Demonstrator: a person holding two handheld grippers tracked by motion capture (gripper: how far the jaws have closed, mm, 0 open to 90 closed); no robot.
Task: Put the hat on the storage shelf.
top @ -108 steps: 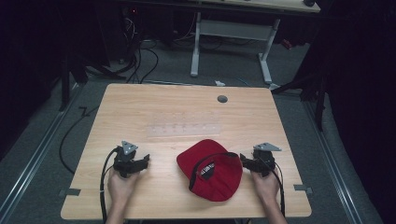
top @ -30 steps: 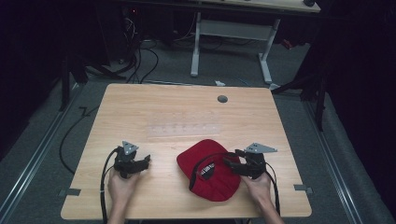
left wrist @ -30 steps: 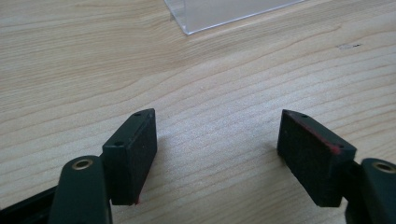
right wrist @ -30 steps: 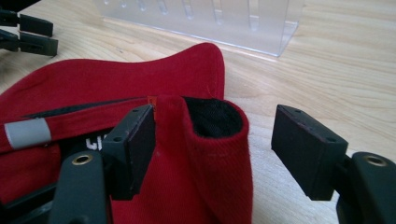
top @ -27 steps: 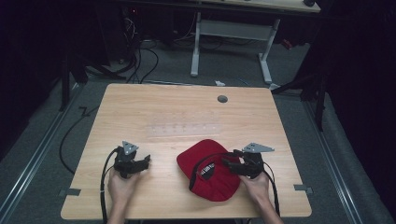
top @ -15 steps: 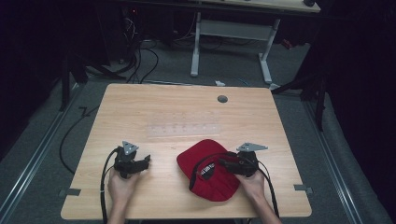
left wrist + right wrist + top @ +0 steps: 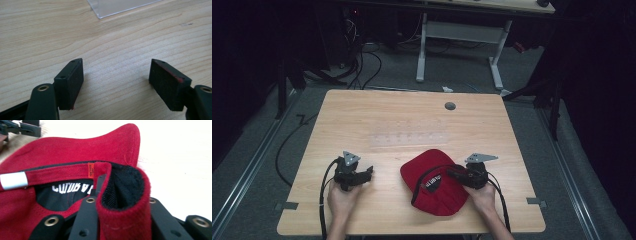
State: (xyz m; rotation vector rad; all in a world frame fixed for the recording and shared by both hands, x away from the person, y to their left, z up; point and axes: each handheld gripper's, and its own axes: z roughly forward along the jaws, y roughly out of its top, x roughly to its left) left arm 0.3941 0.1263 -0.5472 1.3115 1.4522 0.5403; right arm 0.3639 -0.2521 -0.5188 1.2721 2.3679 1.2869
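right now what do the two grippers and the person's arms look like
Both are black two-jaw tools. The left gripper and the right gripper each carry a grey three-cornered plate on top and trail a black cable back along the forearm. In the left gripper view the jaws end in blocky black pads with reddish smears at the edges. Brass-coloured rivets sit at the jaw joints. The forearms are bare, no sleeves.

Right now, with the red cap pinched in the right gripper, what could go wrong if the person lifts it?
1. The right gripper, whose jaws have just been closing, pinches only a folded bit of the red cap's rim, so the fabric may slip out.
2. Held at one edge, the cap would probably hang limp and drag on the table.
3. The left gripper rests open off to the side, so nothing supports the cap's far side.
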